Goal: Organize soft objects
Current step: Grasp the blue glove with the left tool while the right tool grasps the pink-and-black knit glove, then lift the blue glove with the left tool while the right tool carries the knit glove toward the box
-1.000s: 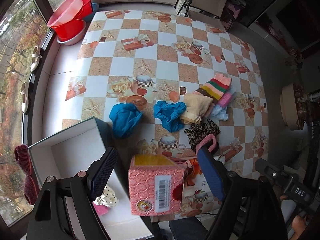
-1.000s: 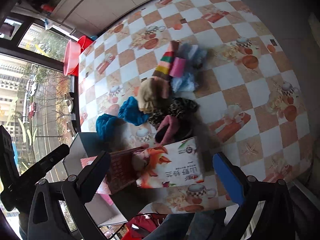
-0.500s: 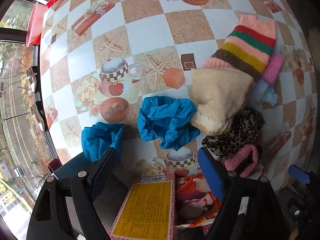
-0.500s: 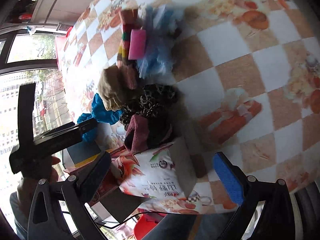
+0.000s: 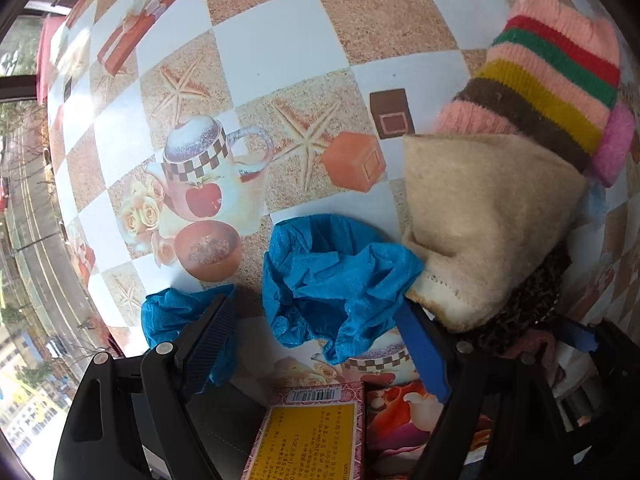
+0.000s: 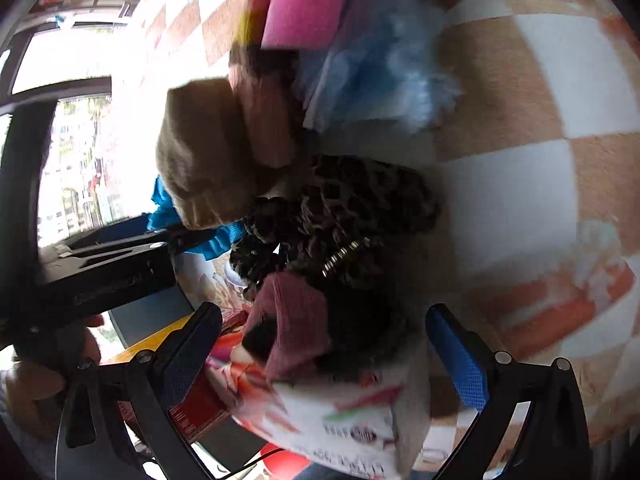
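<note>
My left gripper (image 5: 316,344) is open, its jaws either side of a crumpled blue cloth (image 5: 336,280) on the table. A second blue cloth (image 5: 176,316) lies behind the left finger. A beige knit cloth (image 5: 484,224) and a striped knit piece (image 5: 556,76) lie to the right. My right gripper (image 6: 324,348) is open above a dark pink knit item (image 6: 288,324) and a leopard-print item (image 6: 340,216). The beige cloth (image 6: 200,160), a pink piece (image 6: 304,4) and a pale blue fluffy item (image 6: 392,72) lie beyond.
A pink box with a yellow label (image 5: 312,436) stands at the table's near edge below the left gripper. A printed carton (image 6: 344,416) sits under the right gripper. The left gripper's black body (image 6: 100,272) shows at left in the right wrist view.
Both grippers have dropped closer to the table. The left one now brackets the blue cloth. The right one has closed in on the dark pink and leopard items.
</note>
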Demonstrator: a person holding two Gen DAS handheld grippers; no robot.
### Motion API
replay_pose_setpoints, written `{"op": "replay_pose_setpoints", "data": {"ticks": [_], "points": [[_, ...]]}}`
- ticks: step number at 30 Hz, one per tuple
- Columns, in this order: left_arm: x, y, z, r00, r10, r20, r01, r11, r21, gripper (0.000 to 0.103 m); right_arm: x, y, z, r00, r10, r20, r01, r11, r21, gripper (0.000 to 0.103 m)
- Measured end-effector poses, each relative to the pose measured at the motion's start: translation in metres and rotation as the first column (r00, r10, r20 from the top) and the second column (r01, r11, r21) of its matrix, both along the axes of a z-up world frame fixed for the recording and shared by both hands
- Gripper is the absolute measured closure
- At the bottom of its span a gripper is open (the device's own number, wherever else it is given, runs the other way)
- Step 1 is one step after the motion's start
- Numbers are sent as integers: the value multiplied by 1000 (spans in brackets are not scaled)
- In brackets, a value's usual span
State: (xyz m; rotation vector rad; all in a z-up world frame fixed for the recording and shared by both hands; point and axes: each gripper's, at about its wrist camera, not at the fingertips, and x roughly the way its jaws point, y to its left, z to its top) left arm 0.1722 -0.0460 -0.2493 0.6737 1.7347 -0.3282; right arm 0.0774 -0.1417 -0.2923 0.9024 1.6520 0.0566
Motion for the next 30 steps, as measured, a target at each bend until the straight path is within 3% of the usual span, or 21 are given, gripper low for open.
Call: {"op": "replay_pose_setpoints", "data": {"ticks": [3, 7, 12, 23, 30], "points": [[-1, -4, -15, 999, -33, -42, 35, 998, 47, 21, 4, 7, 0, 999, 34, 3, -34, 999, -9, 2], [0, -4, -21, 998, -2, -68, 4, 1000, 19, 39, 4, 12, 5, 997, 78, -4, -78, 996, -39, 41], [-5, -11, -21, 997, -14, -71, 15, 1000, 17, 67, -9, 0, 12, 999, 43, 2, -43, 999, 2, 65], [1, 7, 34, 996, 60, 70, -54, 995, -87, 71, -34, -42, 39, 990, -128, 51, 125, 990, 66, 66], [-16, 2, 77, 988, 54, 142, -30, 985, -167, 71, -48, -57, 51, 984, -168, 56, 167, 985, 32, 66]]}}
